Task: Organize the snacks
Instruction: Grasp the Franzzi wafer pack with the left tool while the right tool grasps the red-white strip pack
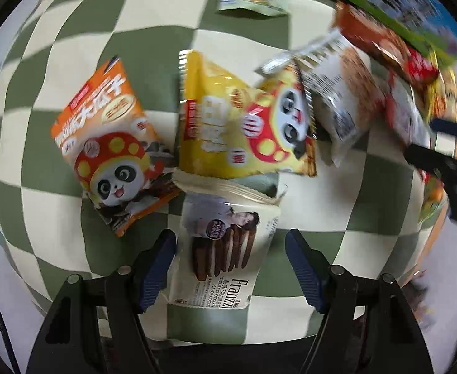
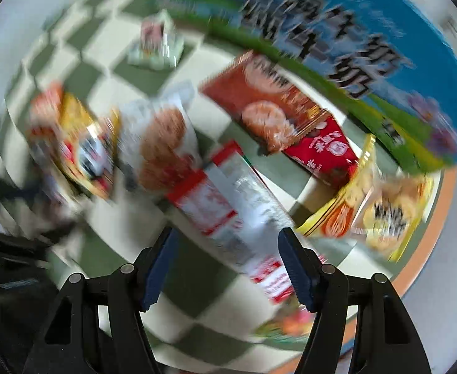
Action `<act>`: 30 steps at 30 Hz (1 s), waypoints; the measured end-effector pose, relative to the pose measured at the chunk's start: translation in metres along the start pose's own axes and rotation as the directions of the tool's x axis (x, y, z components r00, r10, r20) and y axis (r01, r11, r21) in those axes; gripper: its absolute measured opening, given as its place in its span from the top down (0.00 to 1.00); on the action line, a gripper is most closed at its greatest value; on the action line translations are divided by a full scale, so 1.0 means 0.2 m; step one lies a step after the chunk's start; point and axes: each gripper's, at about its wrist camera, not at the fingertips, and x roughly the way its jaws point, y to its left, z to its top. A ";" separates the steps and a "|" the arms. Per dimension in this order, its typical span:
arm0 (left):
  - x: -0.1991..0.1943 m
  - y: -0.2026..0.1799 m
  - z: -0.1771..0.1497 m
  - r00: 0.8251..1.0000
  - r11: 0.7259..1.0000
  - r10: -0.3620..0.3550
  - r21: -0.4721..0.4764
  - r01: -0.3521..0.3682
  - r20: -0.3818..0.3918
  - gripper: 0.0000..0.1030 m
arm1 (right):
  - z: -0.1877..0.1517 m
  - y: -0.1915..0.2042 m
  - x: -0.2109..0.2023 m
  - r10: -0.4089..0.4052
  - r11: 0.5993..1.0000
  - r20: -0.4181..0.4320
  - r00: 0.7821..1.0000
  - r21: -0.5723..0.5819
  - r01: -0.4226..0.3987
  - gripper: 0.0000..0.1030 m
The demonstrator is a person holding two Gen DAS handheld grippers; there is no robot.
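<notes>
Two grippers over checked green-and-cream cloth (image 1: 57, 218), both pick-up stage. Left gripper (image 1: 230, 272) straddles white Franzzi chocolate-cookie packet (image 1: 225, 243); contact unclear. Right gripper (image 2: 225, 268) likewise around blurred red-and-white wrapper (image 2: 228, 199). Next: confirm grip, lift clear of neighbouring yellow panda bag (image 1: 244, 131).

The left gripper (image 1: 230, 268) points down over a checkered cloth (image 1: 57, 218), its blue pads either side of a white Franzzi cookie packet (image 1: 222, 246); only the left pad looks to touch it. Beyond lie an orange panda packet (image 1: 110, 143) and a yellow panda packet (image 1: 244, 131).
</notes>
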 end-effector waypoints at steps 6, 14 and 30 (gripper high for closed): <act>0.05 -0.10 0.03 0.998 0.998 0.054 0.015 -0.054 -0.029 0.31 | 0.05 -0.06 0.17 -0.011 1.000 -0.068 0.998 -0.011 0.011 0.32; 0.09 0.05 -0.06 0.999 0.999 0.007 -0.043 -0.008 -0.035 0.31 | 0.02 -0.14 0.15 0.432 0.862 -0.118 0.894 0.344 -0.372 0.33; 0.30 0.23 -0.27 1.000 0.977 0.015 -0.212 -0.009 0.026 0.43 | -0.17 0.24 0.23 0.279 0.904 -0.006 0.960 0.340 -0.260 0.33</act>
